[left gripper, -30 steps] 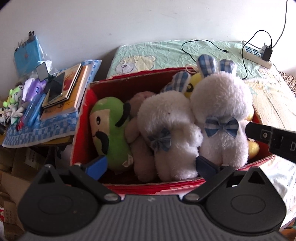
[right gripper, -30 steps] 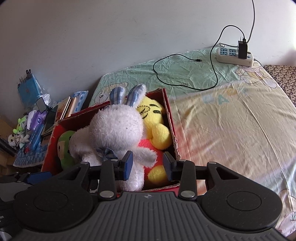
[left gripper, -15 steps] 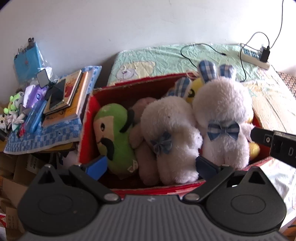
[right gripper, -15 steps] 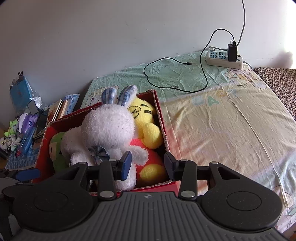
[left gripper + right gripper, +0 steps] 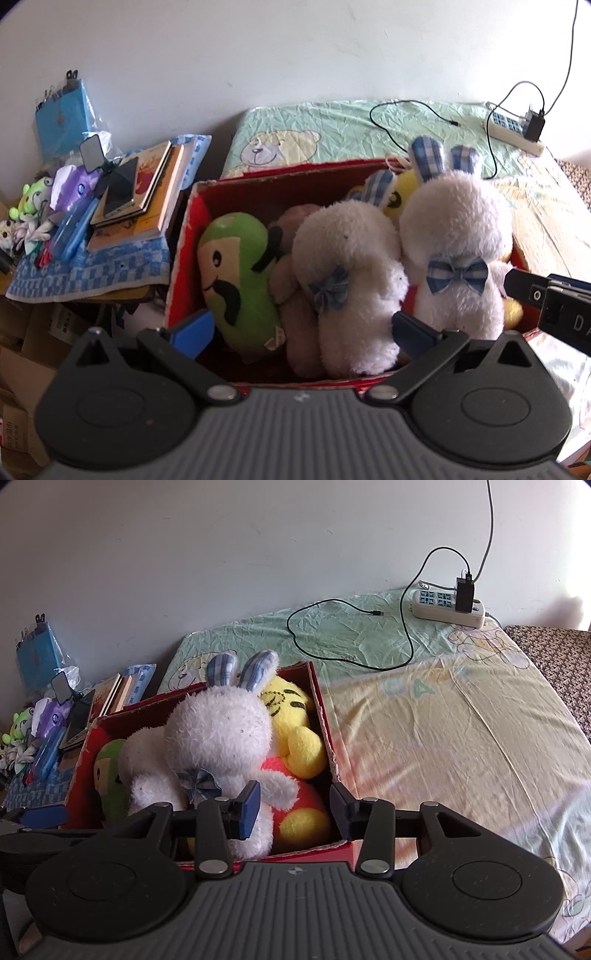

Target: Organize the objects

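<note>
Red cardboard box (image 5: 184,251) sits on a bed, packed with plush toys. From the left wrist view, a green plush with a black moustache (image 5: 236,280) leans at the left end of the box. Beside it lies a brown plush (image 5: 295,258), mostly hidden. Next come two white plush rabbits with blue checked ears and bows: one rabbit (image 5: 351,280) is tipped forward in the middle, and the other rabbit (image 5: 458,254) sits upright at the right end. A yellow plush (image 5: 291,716) is wedged behind the upright rabbit against the right wall of the box.

The left hand-held gripper (image 5: 303,328) hovers over the near edge of the box with its blue-padded fingers spread wide, holding nothing. The right hand-held gripper (image 5: 293,808) hovers over the box's near right corner, its fingers parted to a moderate gap and empty; its left finger is just in front of the upright rabbit's arm.

The bed sheet (image 5: 443,720) is pale green and yellow with cartoon bears. A white power strip (image 5: 447,607) with a black charger and a looping black cable (image 5: 332,635) lie on it near the wall. Left of the box, a stack of books (image 5: 144,199) with a phone on top rests on a blue checked cloth (image 5: 92,273).
</note>
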Available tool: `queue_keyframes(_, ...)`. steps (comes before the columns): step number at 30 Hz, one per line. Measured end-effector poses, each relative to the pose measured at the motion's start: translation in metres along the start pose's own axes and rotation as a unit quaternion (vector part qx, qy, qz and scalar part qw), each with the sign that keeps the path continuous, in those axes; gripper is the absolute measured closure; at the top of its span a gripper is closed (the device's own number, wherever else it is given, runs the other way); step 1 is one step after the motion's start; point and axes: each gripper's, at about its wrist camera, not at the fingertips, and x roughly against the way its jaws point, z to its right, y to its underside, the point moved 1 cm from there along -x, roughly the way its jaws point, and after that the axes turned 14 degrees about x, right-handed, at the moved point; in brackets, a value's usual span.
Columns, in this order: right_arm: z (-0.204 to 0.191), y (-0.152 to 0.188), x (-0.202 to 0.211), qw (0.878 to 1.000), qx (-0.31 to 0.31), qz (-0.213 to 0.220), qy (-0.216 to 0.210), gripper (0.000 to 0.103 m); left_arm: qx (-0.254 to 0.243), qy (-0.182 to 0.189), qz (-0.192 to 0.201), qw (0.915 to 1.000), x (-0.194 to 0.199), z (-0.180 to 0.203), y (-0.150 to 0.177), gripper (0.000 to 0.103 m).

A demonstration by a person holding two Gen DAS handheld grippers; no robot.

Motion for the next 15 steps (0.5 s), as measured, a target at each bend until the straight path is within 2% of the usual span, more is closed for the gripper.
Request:
queue_keyframes(4,-0.004,-0.002,0.0,1.0,0.007,0.004,0.003,0.054,0.015,0.007,0.003,0.9999,0.002,-0.008,-0.004,0.0)
queue_keyframes(8,-0.007,-0.002,-0.003,1.0,0.008,-0.004,0.001,0.054,0.024,0.012,-0.012,0.9996,-0.004,-0.013,-0.004,0.0)
queue_keyframes(15,-0.014,-0.003,-0.004,1.0,0.011,-0.007,0.019,0.054,0.015,0.014,-0.014,0.9997,-0.003,-0.012,0.001,0.0)
